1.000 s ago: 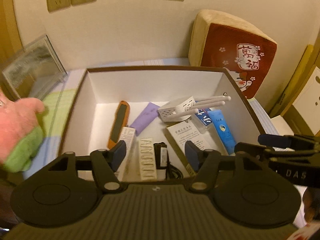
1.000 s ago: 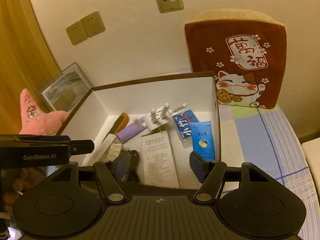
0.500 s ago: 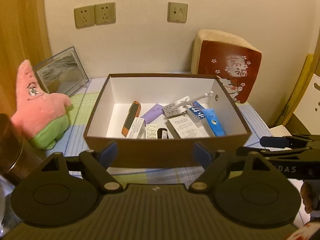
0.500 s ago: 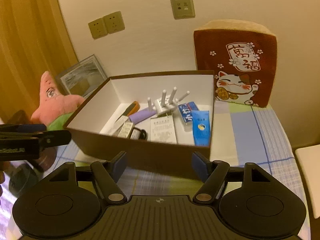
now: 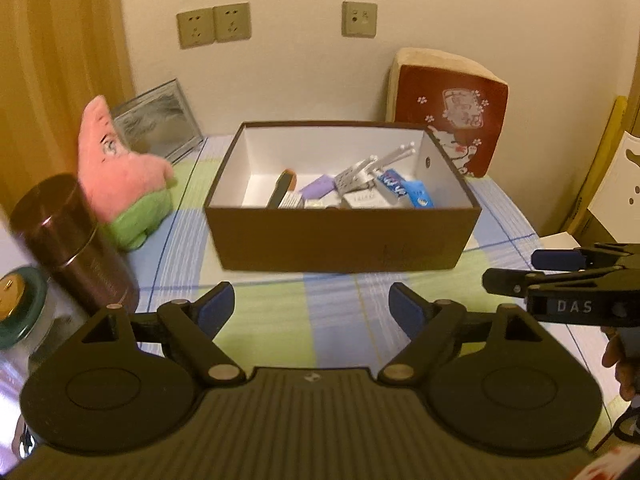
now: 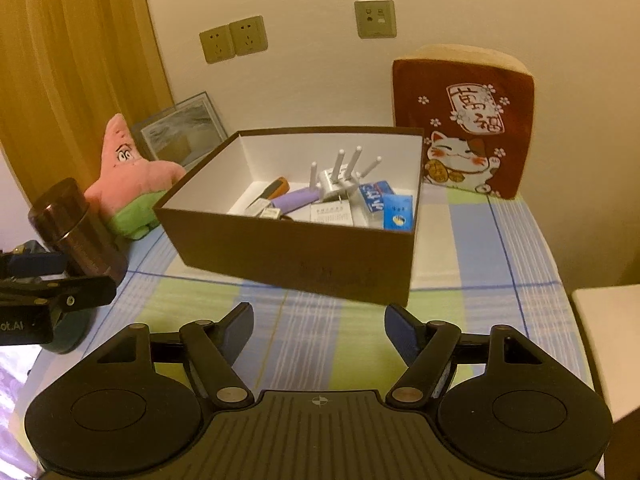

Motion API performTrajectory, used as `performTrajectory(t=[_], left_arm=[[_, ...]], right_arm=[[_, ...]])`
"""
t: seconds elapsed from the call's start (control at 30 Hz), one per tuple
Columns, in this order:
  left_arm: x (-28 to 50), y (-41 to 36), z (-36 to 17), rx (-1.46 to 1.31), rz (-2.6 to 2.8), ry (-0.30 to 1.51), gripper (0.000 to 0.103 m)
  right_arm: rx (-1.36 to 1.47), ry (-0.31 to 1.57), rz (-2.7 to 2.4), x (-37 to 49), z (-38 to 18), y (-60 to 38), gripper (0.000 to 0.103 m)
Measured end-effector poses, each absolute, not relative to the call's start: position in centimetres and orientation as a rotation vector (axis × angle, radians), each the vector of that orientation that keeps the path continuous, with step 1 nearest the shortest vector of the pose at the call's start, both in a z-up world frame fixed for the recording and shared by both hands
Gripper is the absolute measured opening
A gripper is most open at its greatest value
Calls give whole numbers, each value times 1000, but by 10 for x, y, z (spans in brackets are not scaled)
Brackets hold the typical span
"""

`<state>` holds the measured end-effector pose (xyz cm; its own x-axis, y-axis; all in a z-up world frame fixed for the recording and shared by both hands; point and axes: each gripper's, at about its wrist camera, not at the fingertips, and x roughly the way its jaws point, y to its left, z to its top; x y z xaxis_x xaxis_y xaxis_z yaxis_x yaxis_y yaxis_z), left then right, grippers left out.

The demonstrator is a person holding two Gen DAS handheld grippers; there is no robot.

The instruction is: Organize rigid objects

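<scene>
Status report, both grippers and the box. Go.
Left gripper open, empty. Right gripper open, empty. Brown box on the bed, filled with small items. Nothing between grippers and box.

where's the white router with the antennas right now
The white router lies inside the brown box, toward its back right, propped between the purple case and the blue tubes.

Domestic room, probably a bedroom. Evidence: checked blue-and-green cloth (image 6: 472, 248) covering the surface; pink star-shaped plush toy (image 6: 128, 184) at 10 o'clock; red lucky-cat cushion (image 6: 464, 128) at 1 o'clock, against the cream wall; framed landscape picture (image 6: 182, 128) leaning on that wall at 11 o'clock; beige wall sockets (image 6: 234, 42) above; orange-brown curtain (image 6: 76, 64) at 9 o'clock.
</scene>
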<state>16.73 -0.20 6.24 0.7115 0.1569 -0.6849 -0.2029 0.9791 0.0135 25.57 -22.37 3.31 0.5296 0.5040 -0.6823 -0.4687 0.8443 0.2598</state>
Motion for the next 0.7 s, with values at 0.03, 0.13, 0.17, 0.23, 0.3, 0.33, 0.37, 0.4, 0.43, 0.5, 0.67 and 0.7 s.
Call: performTrajectory(t=[0.03,0.13,0.17,0.23,0.3,0.33,0.37,0.4,0.43,0.5,0.67,0.7], left_arm=[[162,-1,63,-66,206,758,82],[149,2,66,-72,209,768,82],[144,4,66,-75,210,775,82],[135,6,66,-83,204,794,82],[127,9,65,-91,195,806,81],[121,10,64,-95,188,813,81],[116,10,63,-98,183,821,81],[112,11,62,-99,180,828,81],[108,11,61,-99,177,833,81],[100,11,58,-98,170,844,81],[82,11,52,-104,154,861,80],[80,11,51,-107,151,865,80]], right_arm=[[41,837,581,251,34,-223,70],[37,852,586,237,37,-221,70],[36,859,582,232,37,-220,70],[42,873,578,222,38,-218,70],[50,887,580,211,38,-216,70],[54,896,581,206,38,-215,70],[57,903,581,201,38,-214,70],[61,907,578,196,39,-213,70],[63,910,576,191,39,-212,70],[65,919,577,182,40,-211,70],[76,936,589,159,43,-206,70],[78,939,594,155,44,-205,70]])
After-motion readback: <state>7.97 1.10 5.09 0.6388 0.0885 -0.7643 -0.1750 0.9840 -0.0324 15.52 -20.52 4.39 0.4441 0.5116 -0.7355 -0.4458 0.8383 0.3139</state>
